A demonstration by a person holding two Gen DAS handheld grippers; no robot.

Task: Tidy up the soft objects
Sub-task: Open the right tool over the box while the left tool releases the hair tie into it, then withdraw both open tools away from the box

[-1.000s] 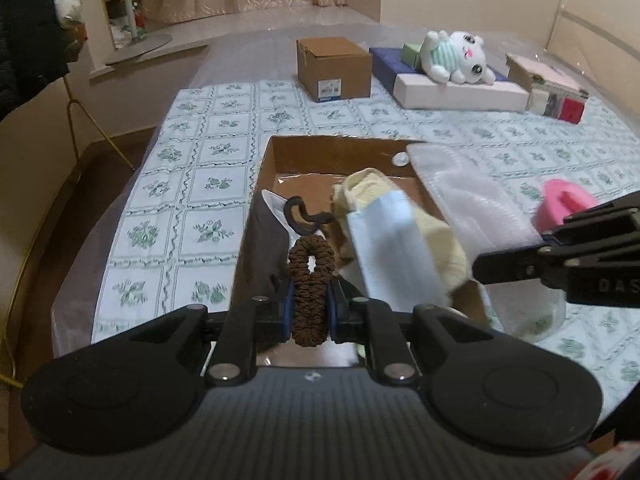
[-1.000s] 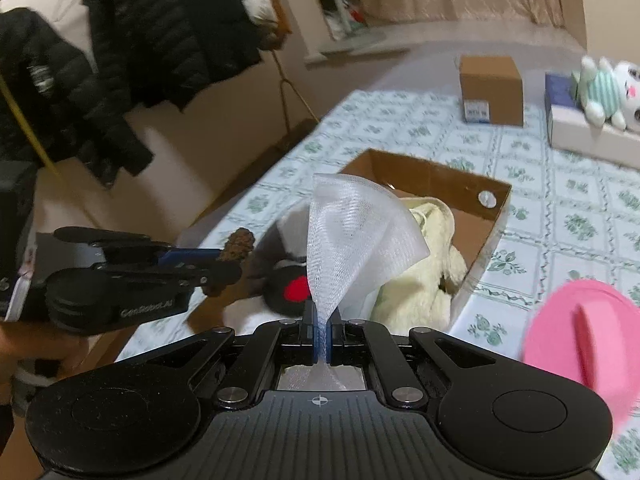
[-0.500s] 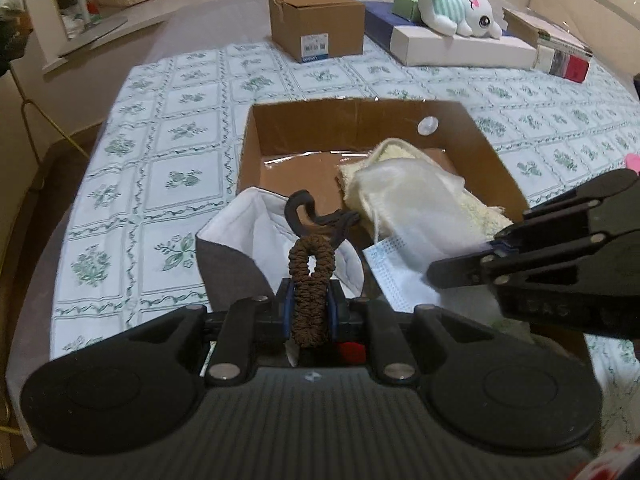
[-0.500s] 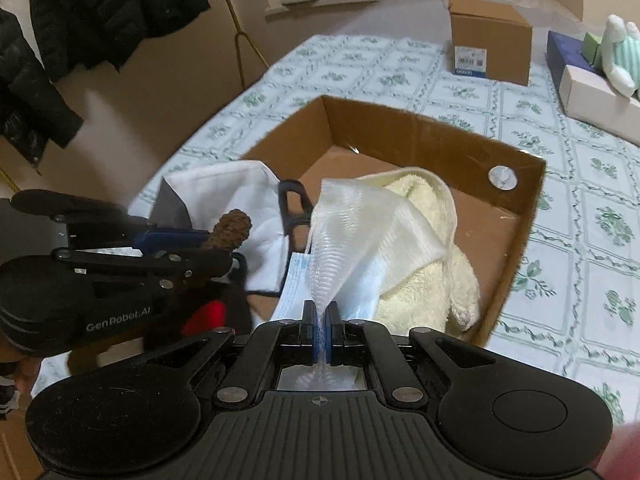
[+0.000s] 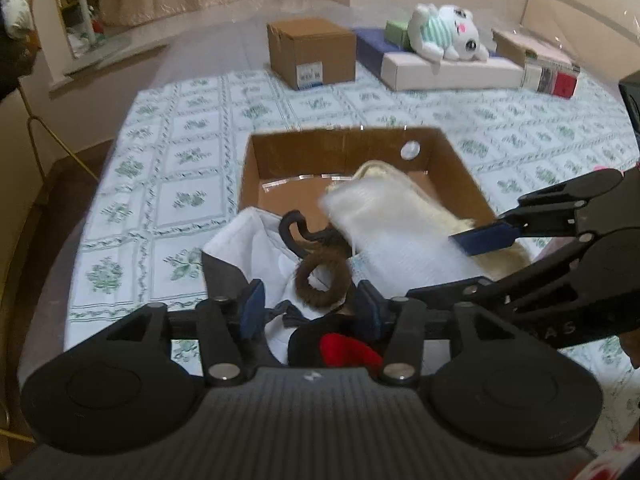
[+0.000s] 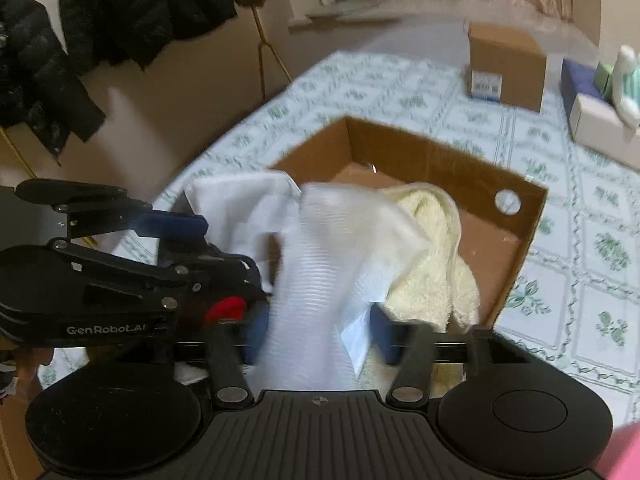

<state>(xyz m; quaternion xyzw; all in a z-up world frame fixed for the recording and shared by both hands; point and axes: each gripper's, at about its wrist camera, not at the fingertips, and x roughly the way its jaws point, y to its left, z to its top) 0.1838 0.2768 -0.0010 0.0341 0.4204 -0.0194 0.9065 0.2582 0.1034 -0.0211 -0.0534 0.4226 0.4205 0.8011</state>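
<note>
An open cardboard box point(image 5: 344, 148) sits on the patterned tablecloth and also shows in the right wrist view point(image 6: 432, 156). My left gripper point(image 5: 310, 306) is open above the box's near edge; a brown scrunchie point(image 5: 320, 280) lies loose between its fingers, on a white cloth point(image 5: 248, 244). My right gripper point(image 6: 318, 332) is open; a white mesh cloth point(image 6: 320, 264) drapes between its fingers onto a cream towel point(image 6: 432, 248) in the box. The mesh cloth also shows in the left wrist view point(image 5: 392, 232). A black hook shape point(image 5: 292, 232) lies by the scrunchie.
At the table's far side stand a closed cardboard box point(image 5: 312, 52), a white box point(image 5: 448, 72) with a plush toy point(image 5: 444, 32) on it, and stacked books point(image 5: 548, 72). Dark coats point(image 6: 100, 12) hang at the left. A pink object point(image 6: 624, 456) sits at the lower right.
Both grippers have opened. The scrunchie has dropped from the left fingers and the mesh cloth has slipped from the right fingers, down over the box.
</note>
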